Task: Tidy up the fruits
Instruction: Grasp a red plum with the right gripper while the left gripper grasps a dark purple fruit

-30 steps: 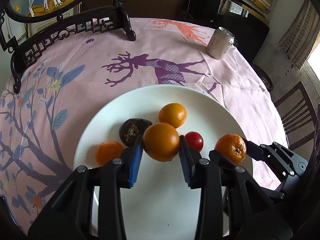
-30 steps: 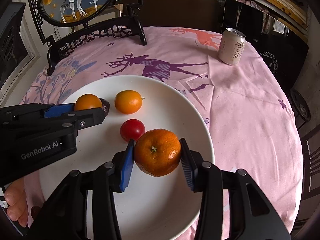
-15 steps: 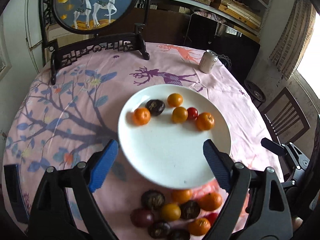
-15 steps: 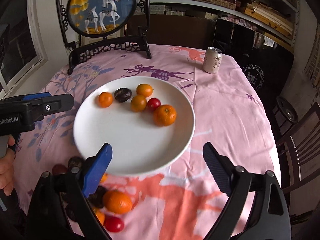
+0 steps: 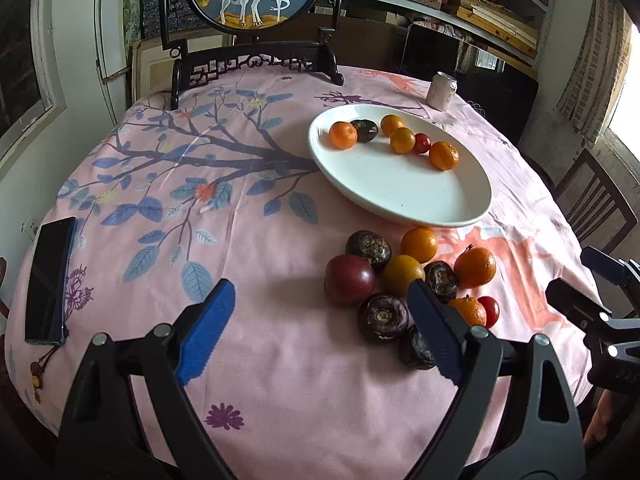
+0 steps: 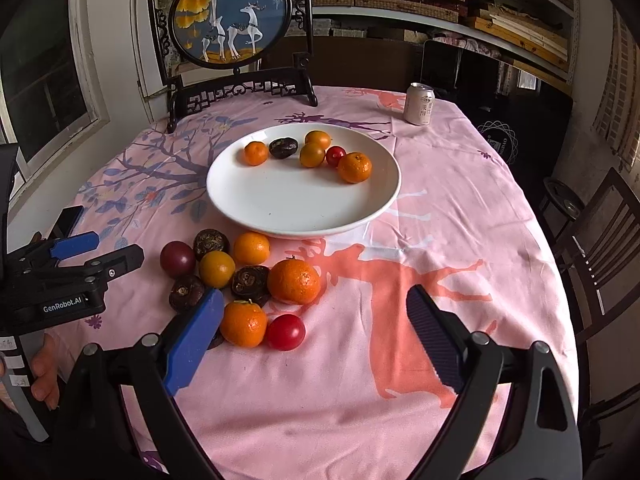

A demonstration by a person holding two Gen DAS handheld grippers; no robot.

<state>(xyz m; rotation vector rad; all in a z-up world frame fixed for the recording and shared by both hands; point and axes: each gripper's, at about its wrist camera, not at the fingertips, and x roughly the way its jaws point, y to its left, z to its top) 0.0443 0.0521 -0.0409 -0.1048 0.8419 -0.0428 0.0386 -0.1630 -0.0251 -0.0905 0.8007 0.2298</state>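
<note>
Two wrist views (shared plate (image 5: 472,184))

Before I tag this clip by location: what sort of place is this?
Most likely a dining corner in a home, doubling as storage. A round table under a pink printed tablecloth holds a white plate of fruit, a framed deer screen stands behind it, and a wooden chair sits alongside.

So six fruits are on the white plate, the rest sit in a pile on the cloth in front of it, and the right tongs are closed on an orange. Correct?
Not quite. The right tongs stand open and hold nothing, as the right wrist view shows. The rest holds: six fruits on the white plate, the others piled on the cloth before it.
</note>
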